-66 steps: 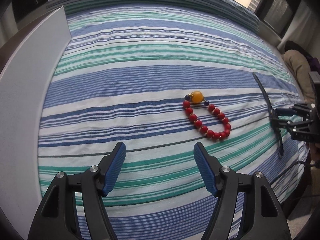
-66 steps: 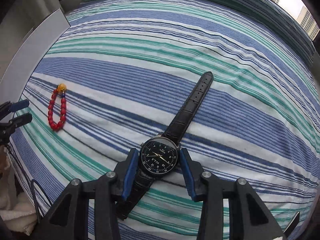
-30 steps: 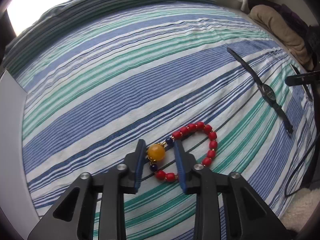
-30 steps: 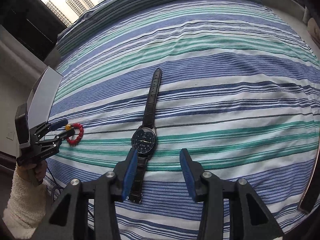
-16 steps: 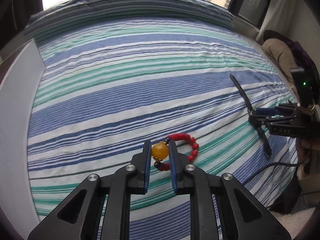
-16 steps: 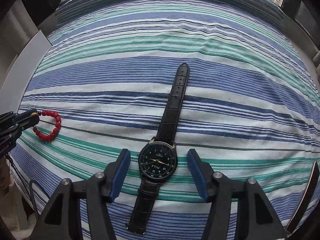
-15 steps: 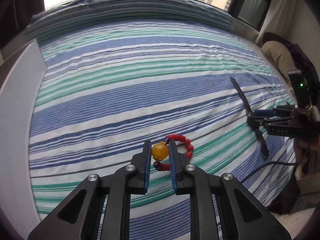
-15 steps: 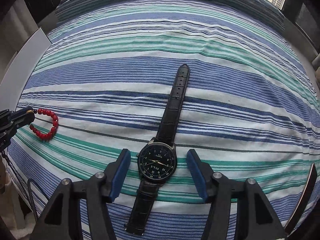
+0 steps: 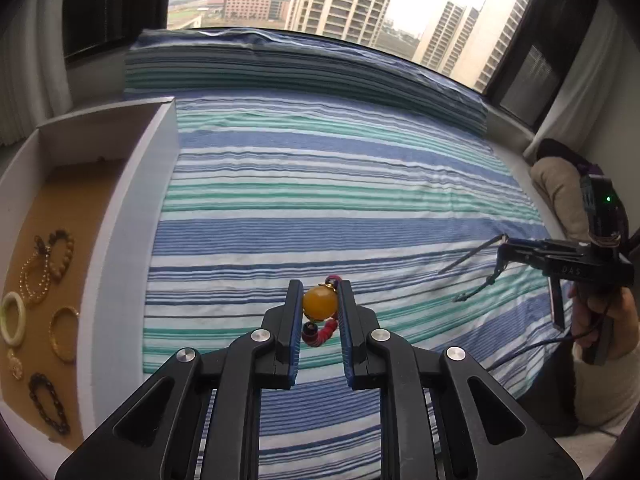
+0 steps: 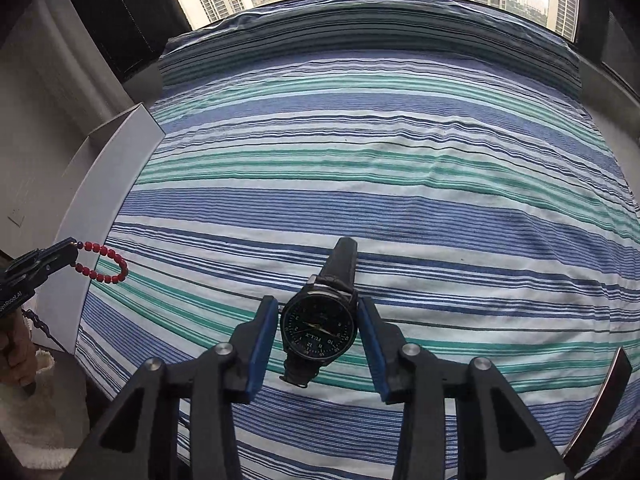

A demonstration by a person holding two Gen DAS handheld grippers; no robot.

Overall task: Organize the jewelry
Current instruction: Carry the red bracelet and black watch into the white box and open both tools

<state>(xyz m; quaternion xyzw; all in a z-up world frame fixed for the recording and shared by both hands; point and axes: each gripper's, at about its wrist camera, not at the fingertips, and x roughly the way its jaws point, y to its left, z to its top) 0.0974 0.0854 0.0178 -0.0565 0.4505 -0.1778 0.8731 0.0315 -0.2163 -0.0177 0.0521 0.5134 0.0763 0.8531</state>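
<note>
Sitting at the far left on the edge of the striped bed, the white tray is already holding several bangles and bead strings on its tan lining, so I would judge the sorting to be well along. Moving rightward, the left gripper is pinching the amber bead of the red bead bracelet, its jaws nearly closed on that bead; half a second ago the loop was still trailing on the sheet, and now it is hanging clear of the bed, which the right wrist view confirms, showing the red loop dangling sideways from the jaw tips just beside the tray wall. That lift probably means this piece is ready to be carried over the rim and dropped in. Further right, the right gripper is gripping the black watch by the sides of its case; a moment ago the jaws were standing wide with the watch flat on the sheet, and now they are drawn in against the case and it is riding above the bed. Its long axis is running away from the gripper toward the window, one strap end pointing forward and slightly right, the buckle end drooping underneath, the dial facing up toward the camera.
</note>
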